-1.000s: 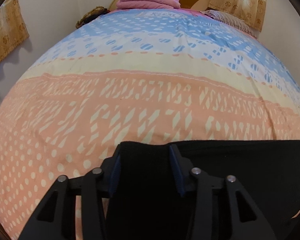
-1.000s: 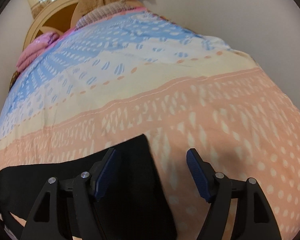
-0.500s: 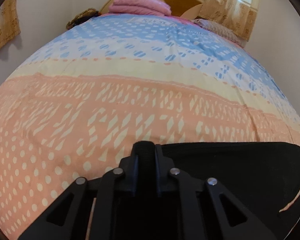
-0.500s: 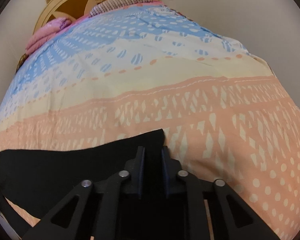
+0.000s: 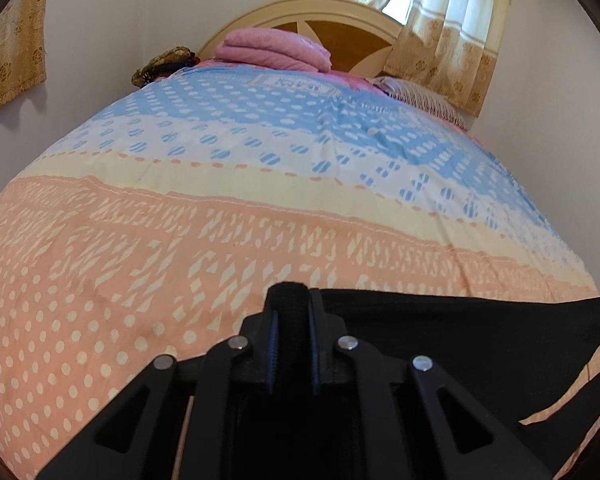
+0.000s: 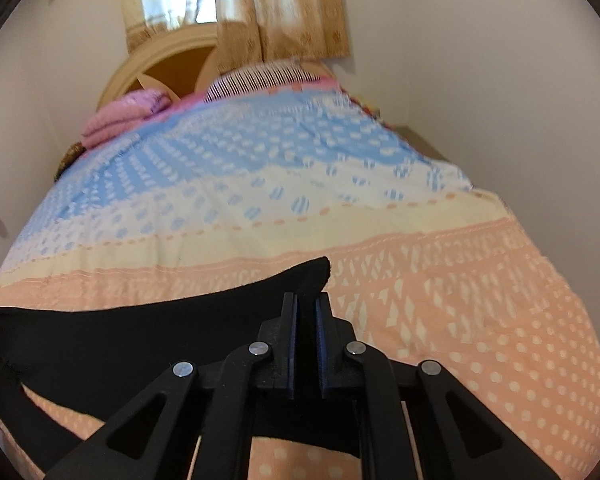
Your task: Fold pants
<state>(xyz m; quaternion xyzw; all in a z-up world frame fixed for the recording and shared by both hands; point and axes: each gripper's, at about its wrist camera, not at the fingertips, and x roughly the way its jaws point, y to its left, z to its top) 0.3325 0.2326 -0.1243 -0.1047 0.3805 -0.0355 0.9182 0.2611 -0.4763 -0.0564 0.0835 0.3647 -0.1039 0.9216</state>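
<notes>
The black pants (image 5: 440,344) lie across the near end of the bedspread (image 5: 260,216), directly under and between the two tongs, with one edge lifted off the bed. The left gripper (image 5: 291,320) is clamped on a bunched fold of that edge, and the cloth pokes out above its fingertips. From there the raised edge runs off to the right of the left gripper as a taut, slightly sagging band. In the right wrist view the right gripper (image 6: 306,312) is pinched on the other end of the same edge, and a corner of fabric curls up just past its tips, on their left side. The rest of the pants stretches away to the left of the right gripper and droops toward the bed. The fabric looks thin, soft and light. It should bend wherever it is unsupported and sag in the middle between the two grips, so it will probably hold no shape of its own. It seems matte rather than slippery, though a thin layer could creep out of a shallow pinch. The best hold appears to be at the two outer corners of one edge, deep between the pads, keeping the span between the tongs tight.
</notes>
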